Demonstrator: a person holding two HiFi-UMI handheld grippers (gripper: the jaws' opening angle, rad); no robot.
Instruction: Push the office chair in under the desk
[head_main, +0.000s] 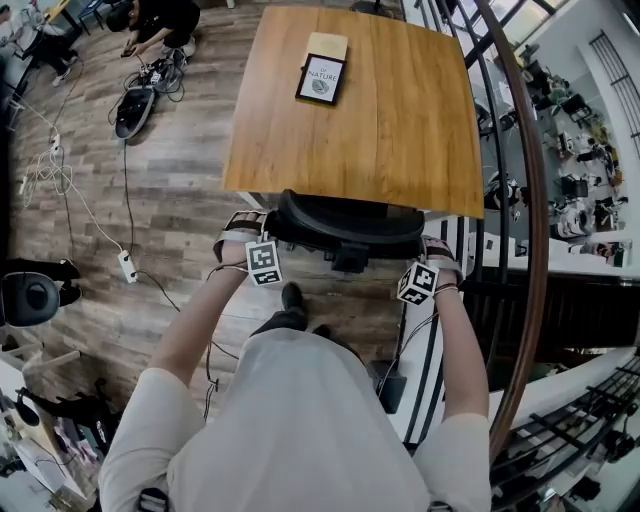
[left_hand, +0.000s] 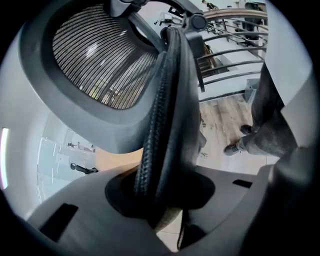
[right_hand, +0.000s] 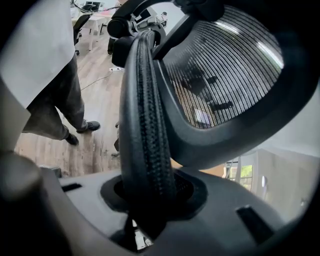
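Note:
A black office chair (head_main: 348, 222) stands at the near edge of the wooden desk (head_main: 380, 120), its seat hidden under the desktop and only the backrest top showing. My left gripper (head_main: 243, 228) is shut on the left side of the backrest rim (left_hand: 165, 130). My right gripper (head_main: 438, 250) is shut on the rim's right side (right_hand: 145, 140). In both gripper views the padded rim runs between the jaws, with the mesh back (left_hand: 97, 55) (right_hand: 225, 70) behind it.
A book (head_main: 322, 78) lies on the desk's far part. A curved stair railing (head_main: 530, 200) runs close on the right. Cables and a power strip (head_main: 127, 265) lie on the wooden floor at left. A person (head_main: 160, 25) crouches at the far left.

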